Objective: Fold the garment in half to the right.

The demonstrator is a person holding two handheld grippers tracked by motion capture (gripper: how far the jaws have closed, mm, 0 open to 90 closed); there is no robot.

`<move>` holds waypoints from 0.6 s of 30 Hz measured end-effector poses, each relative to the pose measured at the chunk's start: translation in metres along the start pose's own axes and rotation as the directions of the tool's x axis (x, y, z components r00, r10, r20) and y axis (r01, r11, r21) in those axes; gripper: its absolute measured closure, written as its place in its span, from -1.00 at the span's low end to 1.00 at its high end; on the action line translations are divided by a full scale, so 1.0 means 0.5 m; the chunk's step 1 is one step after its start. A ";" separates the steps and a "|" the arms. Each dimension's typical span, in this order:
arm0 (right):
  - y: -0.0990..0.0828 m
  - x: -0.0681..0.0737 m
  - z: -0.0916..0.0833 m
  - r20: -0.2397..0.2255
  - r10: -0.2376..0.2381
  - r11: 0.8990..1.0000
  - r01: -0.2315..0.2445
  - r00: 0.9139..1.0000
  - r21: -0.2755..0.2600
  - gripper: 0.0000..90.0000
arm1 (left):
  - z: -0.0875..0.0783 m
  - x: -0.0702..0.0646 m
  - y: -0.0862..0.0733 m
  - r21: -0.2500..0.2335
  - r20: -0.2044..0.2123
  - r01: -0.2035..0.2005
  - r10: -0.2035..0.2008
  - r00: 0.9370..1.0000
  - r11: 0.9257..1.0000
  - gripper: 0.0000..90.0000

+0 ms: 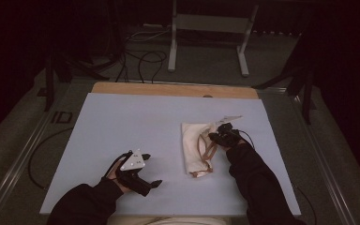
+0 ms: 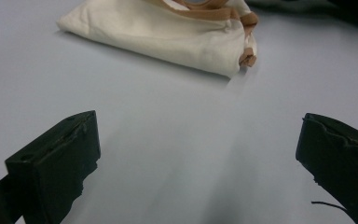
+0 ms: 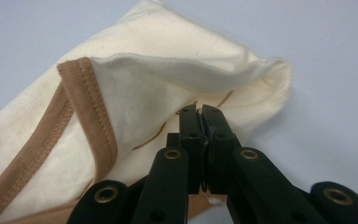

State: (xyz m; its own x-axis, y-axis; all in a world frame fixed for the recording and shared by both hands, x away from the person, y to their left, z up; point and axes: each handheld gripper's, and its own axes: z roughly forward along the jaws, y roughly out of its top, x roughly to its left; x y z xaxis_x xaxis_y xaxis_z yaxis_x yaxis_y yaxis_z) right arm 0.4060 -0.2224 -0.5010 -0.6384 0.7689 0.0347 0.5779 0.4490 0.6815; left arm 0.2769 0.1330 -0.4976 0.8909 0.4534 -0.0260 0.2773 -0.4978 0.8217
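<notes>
Pale blue matting covers your table, and the cream garment with tan trim lies folded right of centre. Your right gripper reaches in over its far right edge, forearm angled inward, jaws pressed together on the cloth. Your left gripper rests low near you, jaws wide, pointing toward the garment.

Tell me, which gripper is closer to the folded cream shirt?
Right. The right gripper is at the cream shirt, jaws closed on its edge. The left gripper is off to the shirt's left over the bare blue mat, jaws open.
</notes>
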 end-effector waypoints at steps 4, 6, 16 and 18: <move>-0.005 0.000 -0.017 0.010 0.009 1.000 -0.009 1.000 -0.020 0.94 | 0.000 -0.001 -0.005 0.001 -0.008 -0.001 0.001 1.000 1.000 -0.99; -0.009 -0.002 -0.025 0.015 0.021 0.999 -0.020 1.000 -0.030 0.94 | -0.001 -0.001 -0.006 -0.001 -0.012 0.001 -0.001 1.000 1.000 -0.99; -0.043 -0.020 -0.034 0.033 0.079 0.997 -0.078 0.996 -0.018 0.79 | -0.019 0.002 -0.015 -0.040 -0.033 0.008 -0.010 0.999 0.999 -0.99; -0.051 -0.025 -0.035 0.036 0.087 0.996 -0.087 0.996 -0.010 0.79 | -0.024 0.005 -0.018 -0.044 -0.040 0.016 -0.018 0.999 0.999 -0.99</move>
State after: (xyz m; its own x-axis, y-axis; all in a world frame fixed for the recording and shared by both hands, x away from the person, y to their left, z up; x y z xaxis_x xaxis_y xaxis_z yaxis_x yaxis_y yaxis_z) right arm 0.3904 -0.2515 -0.5063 -0.5669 0.8211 0.0674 0.6262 0.3762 0.6829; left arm 0.2722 0.1476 -0.4982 0.8708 0.4913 -0.0177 0.2751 -0.4572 0.8457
